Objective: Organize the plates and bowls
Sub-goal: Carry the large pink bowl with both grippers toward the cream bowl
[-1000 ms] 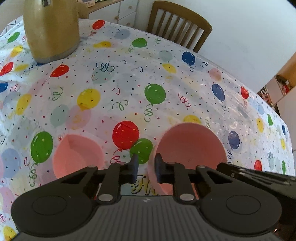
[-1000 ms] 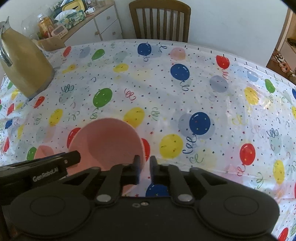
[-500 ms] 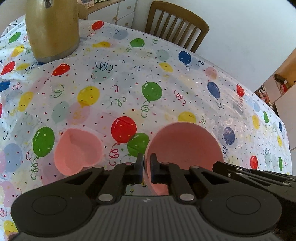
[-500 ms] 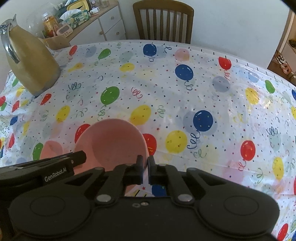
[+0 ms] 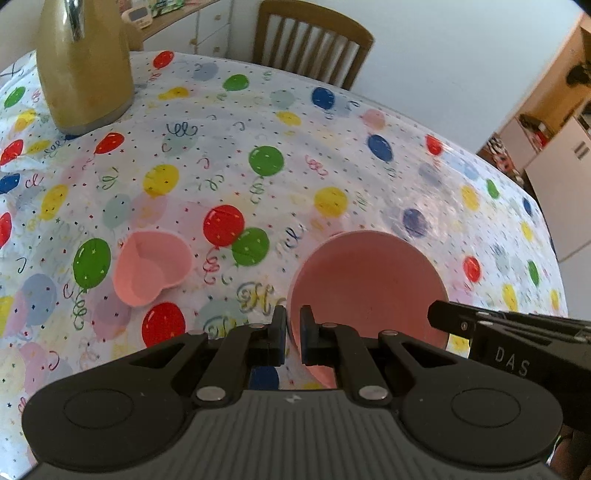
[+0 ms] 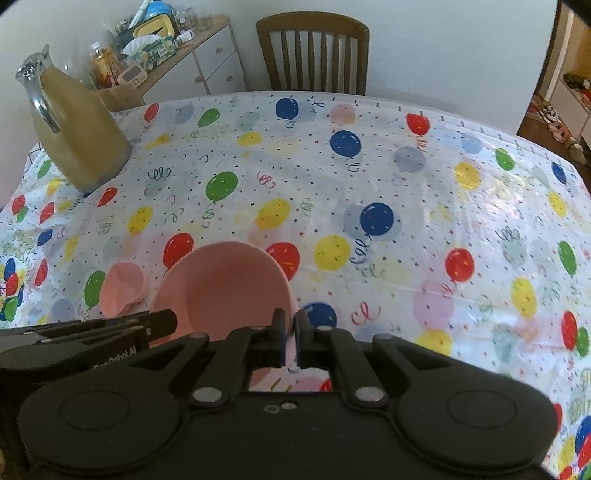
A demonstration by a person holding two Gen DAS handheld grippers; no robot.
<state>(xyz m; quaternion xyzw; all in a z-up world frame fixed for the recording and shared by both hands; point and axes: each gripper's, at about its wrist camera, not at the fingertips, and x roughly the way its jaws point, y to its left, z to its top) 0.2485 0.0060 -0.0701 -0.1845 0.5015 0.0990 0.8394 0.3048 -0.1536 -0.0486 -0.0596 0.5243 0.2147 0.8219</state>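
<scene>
Both grippers, left gripper (image 5: 292,325) and right gripper (image 6: 290,326), are pinching opposite rims of the round pink bowl (image 5: 369,284), with the heart bowl (image 5: 151,269) lying off to the left gripper's side.

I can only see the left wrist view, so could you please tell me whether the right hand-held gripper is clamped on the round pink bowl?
Observer: Yes. In the right wrist view the right hand-held gripper is shut on the rim of the round pink bowl.
Operator: Thank you. Can you see the top of the jug, please?
Observer: Yes, the gold jug has a chrome spout and handle at its top.
Operator: And what stands on the sideboard behind it?
Observer: The sideboard carries a yellow box and a jar with orange contents.
</scene>
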